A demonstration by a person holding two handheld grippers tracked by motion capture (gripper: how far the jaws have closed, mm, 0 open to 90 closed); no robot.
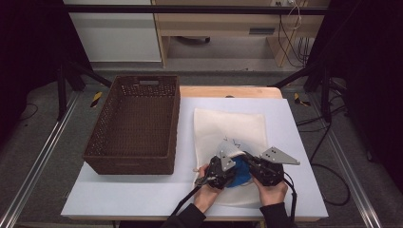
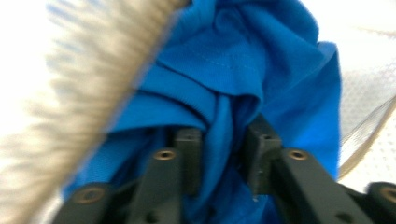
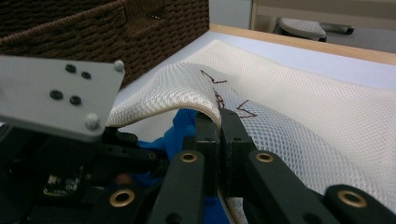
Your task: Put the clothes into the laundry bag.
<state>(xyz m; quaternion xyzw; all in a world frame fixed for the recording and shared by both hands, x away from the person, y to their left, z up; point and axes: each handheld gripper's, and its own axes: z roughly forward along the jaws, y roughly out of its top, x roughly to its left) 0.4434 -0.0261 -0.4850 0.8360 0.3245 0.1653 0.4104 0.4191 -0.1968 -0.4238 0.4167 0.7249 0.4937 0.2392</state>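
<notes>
A white mesh bag [image 1: 233, 126] lies flat on the white table, its opening toward the person. My right gripper [image 1: 249, 161] is shut on the bag's upper rim [image 3: 187, 88] and holds it lifted, jaws pressed together [image 3: 219, 119]. Under that raised rim sits a bunched blue cloth [image 1: 241, 173]. My left gripper [image 1: 223, 171] is shut on the blue cloth [image 2: 243, 70], a fold of it squeezed between the jaws [image 2: 225, 149]. The blurred bag rim [image 2: 88, 79] hangs close above on the left. The blue cloth [image 3: 184, 121] peeks out beneath the mesh beside the left gripper's grey plate [image 3: 51, 93].
A deep brown wicker basket [image 1: 135, 118], with nothing in it, stands on the left half of the table, close to the bag; its wall [image 3: 93, 28] rises behind the grippers. Bare table surface [image 1: 142, 194] lies in front of the basket. A wooden edge runs along the far side.
</notes>
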